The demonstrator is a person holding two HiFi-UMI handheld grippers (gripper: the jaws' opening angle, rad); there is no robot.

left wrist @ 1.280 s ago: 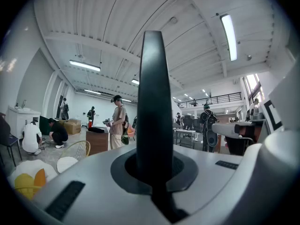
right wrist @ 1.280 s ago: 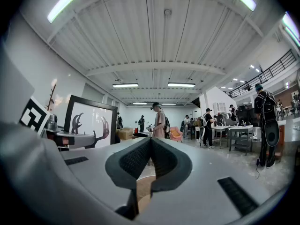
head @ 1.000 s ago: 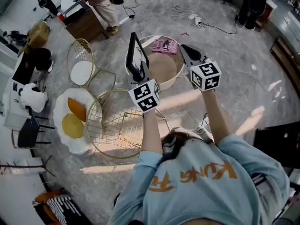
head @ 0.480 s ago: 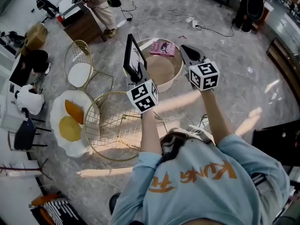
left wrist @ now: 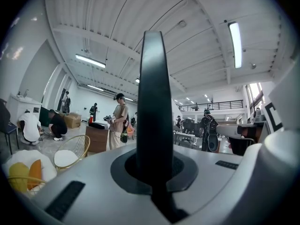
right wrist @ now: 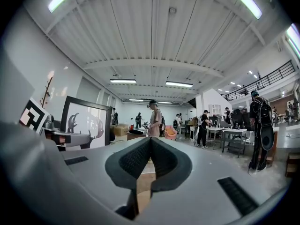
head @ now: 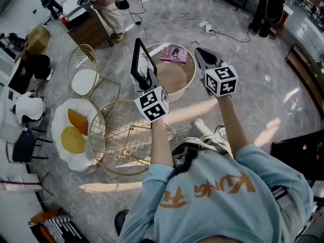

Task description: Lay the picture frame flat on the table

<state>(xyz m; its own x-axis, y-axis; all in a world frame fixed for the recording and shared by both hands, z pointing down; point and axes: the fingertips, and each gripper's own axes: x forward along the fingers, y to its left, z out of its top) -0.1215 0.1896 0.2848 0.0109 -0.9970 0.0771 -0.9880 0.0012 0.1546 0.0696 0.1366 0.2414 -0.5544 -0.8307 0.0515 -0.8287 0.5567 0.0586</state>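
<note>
A black-framed picture frame stands upright on edge in the air over the left side of a small round table. My left gripper is shut on its lower edge. In the left gripper view the frame shows edge-on as a dark upright bar rising from between the jaws of the left gripper. My right gripper hovers over the table's right side, shut with nothing in it. Its pads meet at the tips, and this view shows the frame's print off to the left.
A pink book lies at the table's far edge. A gold wire basket table, a gold wire chair and an egg-shaped cushion stand to the left. A wooden cabinet and a person are farther off.
Nothing has moved relative to the table; both grippers and the frame keep their places. Only the head view has drifted slightly.
</note>
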